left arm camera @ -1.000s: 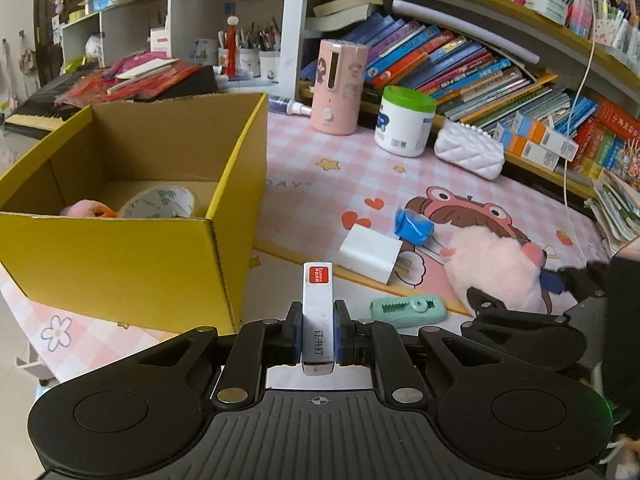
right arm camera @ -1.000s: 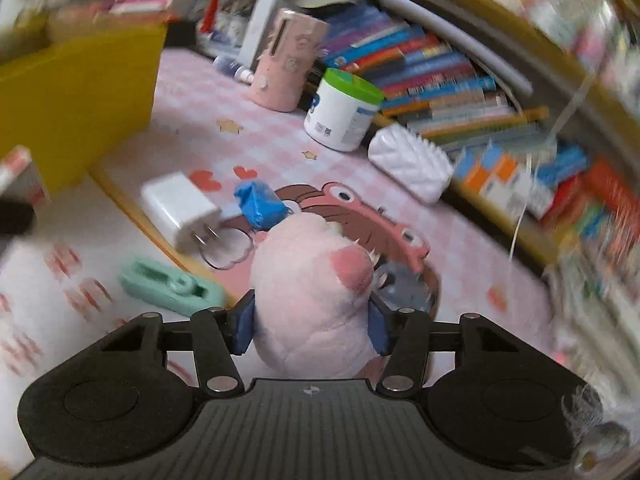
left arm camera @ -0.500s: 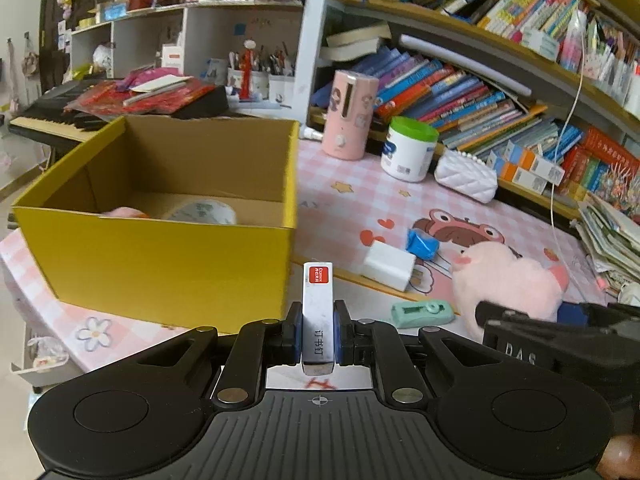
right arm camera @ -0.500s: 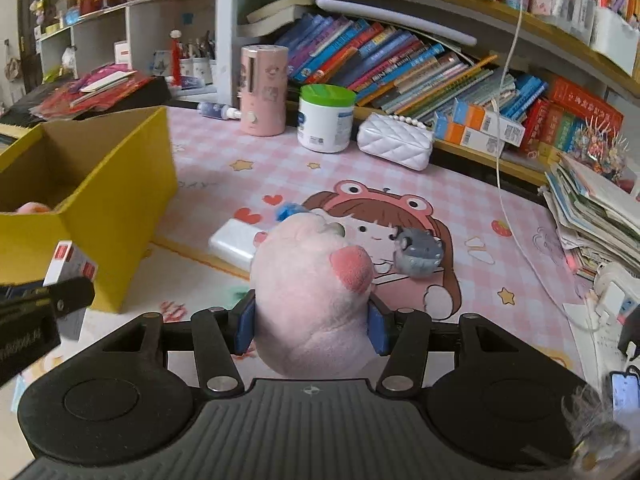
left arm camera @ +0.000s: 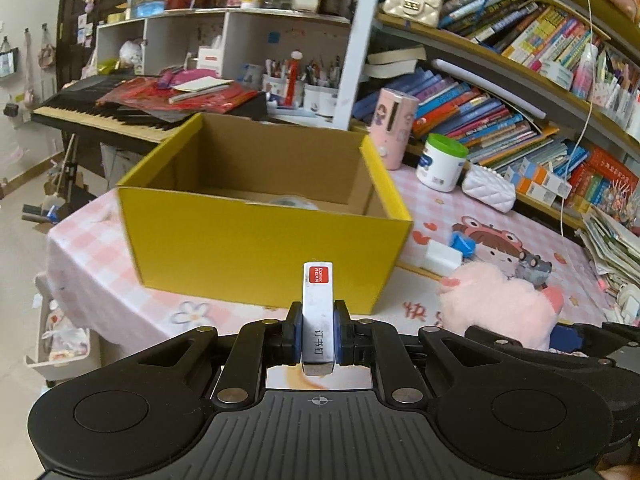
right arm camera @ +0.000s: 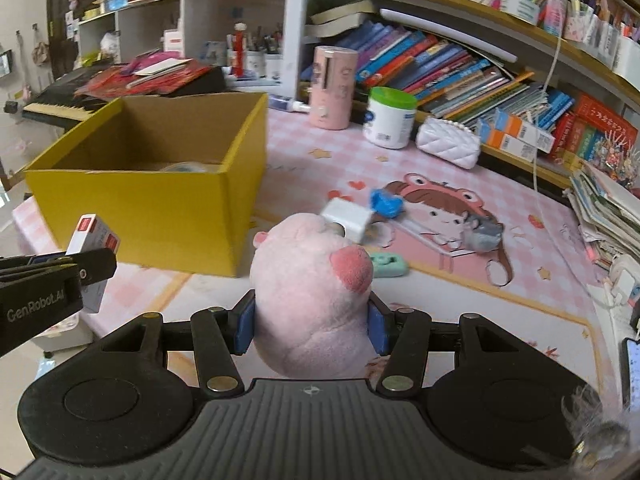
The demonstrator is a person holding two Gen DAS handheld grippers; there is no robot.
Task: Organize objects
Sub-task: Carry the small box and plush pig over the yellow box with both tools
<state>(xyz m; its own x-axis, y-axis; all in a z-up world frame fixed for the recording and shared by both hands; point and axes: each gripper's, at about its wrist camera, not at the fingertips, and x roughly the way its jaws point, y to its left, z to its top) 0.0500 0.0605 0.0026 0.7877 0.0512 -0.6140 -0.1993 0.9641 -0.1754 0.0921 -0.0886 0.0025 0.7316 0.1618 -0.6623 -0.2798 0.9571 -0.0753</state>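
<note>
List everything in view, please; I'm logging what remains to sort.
Cardboard box: 1, yellow, left on table, open.
Tape roll: 1, pale, inside box.
Staple box: 1, white with red label, in left tongs.
Plush toy: 1, pink, in right tongs.
Charger block: 1, white, mid-table.
Blue object: 1, beside charger.
Correction tape: 1, mint, behind plush.
Grey figurine: 1, on mat.
Jar: 1, white, green lid.
Pink cylinder: 1, by shelf.
Quilted purse: 1, white.
Left tongs: shut.
Right tongs: shut.
</note>
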